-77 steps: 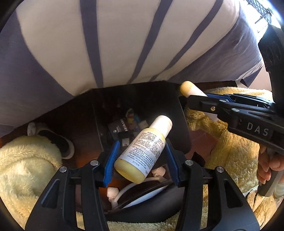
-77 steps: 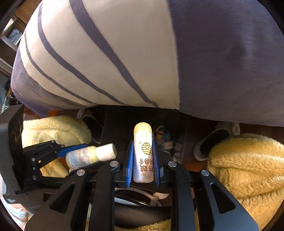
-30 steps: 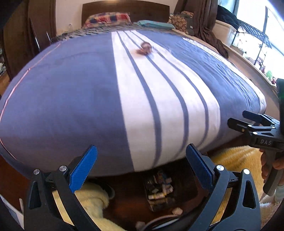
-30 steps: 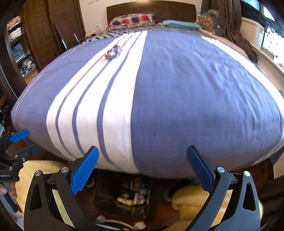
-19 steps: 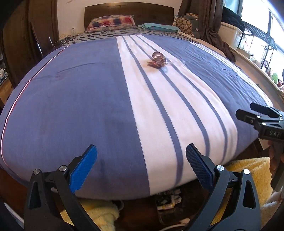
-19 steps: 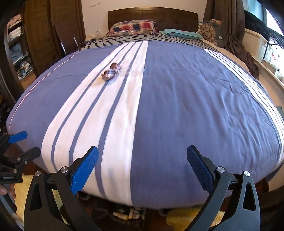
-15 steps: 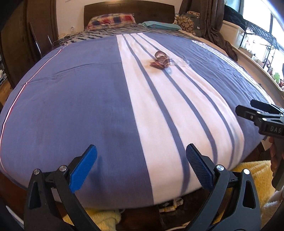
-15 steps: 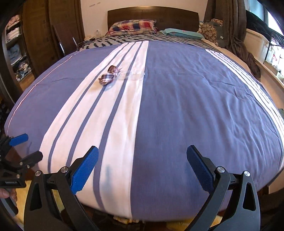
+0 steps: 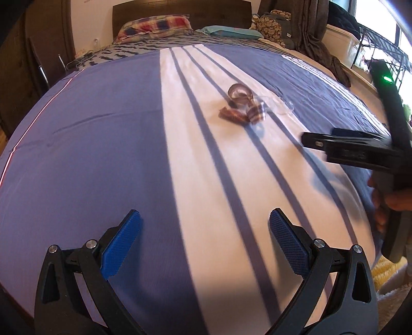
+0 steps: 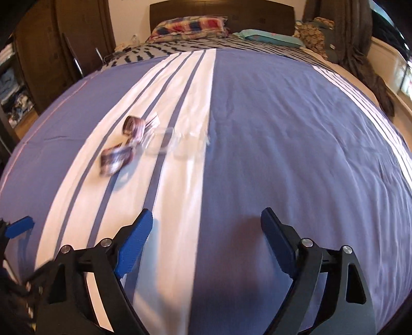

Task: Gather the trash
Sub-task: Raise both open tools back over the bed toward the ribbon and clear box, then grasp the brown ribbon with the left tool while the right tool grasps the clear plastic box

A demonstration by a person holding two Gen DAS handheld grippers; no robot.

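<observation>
Several pieces of trash lie on the white stripes of the blue bedspread (image 9: 85,159): a curled purple wrapper (image 9: 238,93), a crumpled brown wrapper (image 9: 233,116) and a clear plastic piece (image 9: 279,105). The right wrist view shows them blurred, with a wrapper (image 10: 116,158) and clear plastic (image 10: 164,144) at left centre. My left gripper (image 9: 203,224) is open and empty, well short of the trash. My right gripper (image 10: 207,219) holds nothing and its jaws are closing a little. It also shows in the left wrist view as the right gripper (image 9: 319,141), right of the trash.
Pillows (image 10: 189,27) and a dark headboard (image 10: 221,11) stand at the far end of the bed. A wooden wardrobe (image 10: 38,59) is on the left, dark clothes (image 10: 360,56) on the right. A yellow rug (image 9: 386,278) lies by the bed's near right corner.
Both grippers, empty since the bottles left them, have moved forward over the bed. The trash looks nearer and larger, the bin and floor dropped out of view. The right jaws stand slightly narrower.
</observation>
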